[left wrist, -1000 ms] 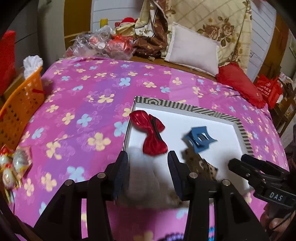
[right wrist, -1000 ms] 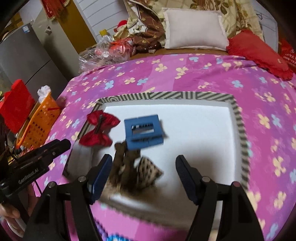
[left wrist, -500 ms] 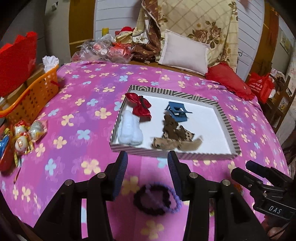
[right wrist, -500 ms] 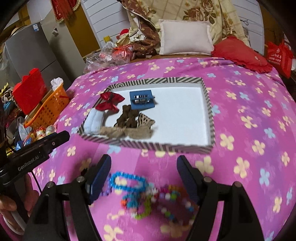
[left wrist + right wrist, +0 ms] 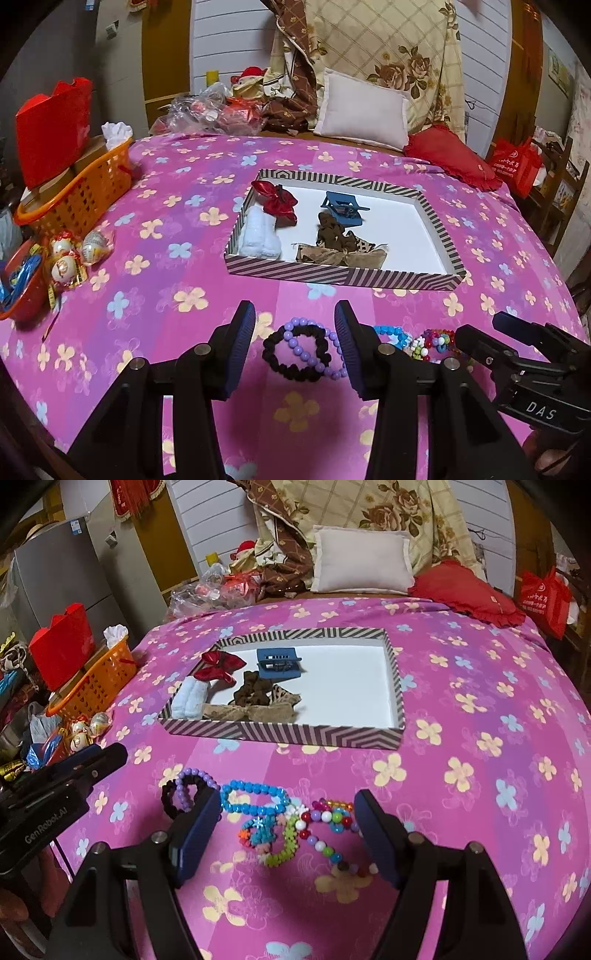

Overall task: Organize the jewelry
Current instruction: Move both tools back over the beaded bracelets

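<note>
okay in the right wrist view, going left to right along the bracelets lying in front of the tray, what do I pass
Black scrunchie with the purple bead bracelet → blue bead bracelet → green flower bracelet → multicolored bead bracelet.

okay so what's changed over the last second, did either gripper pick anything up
Both grippers pulled back from over the striped tray toward the near bracelets. The left gripper now frames the black and purple bracelets; the right gripper frames the colorful beaded pile. Both stayed open, holding nothing. Tray contents unchanged.
</note>
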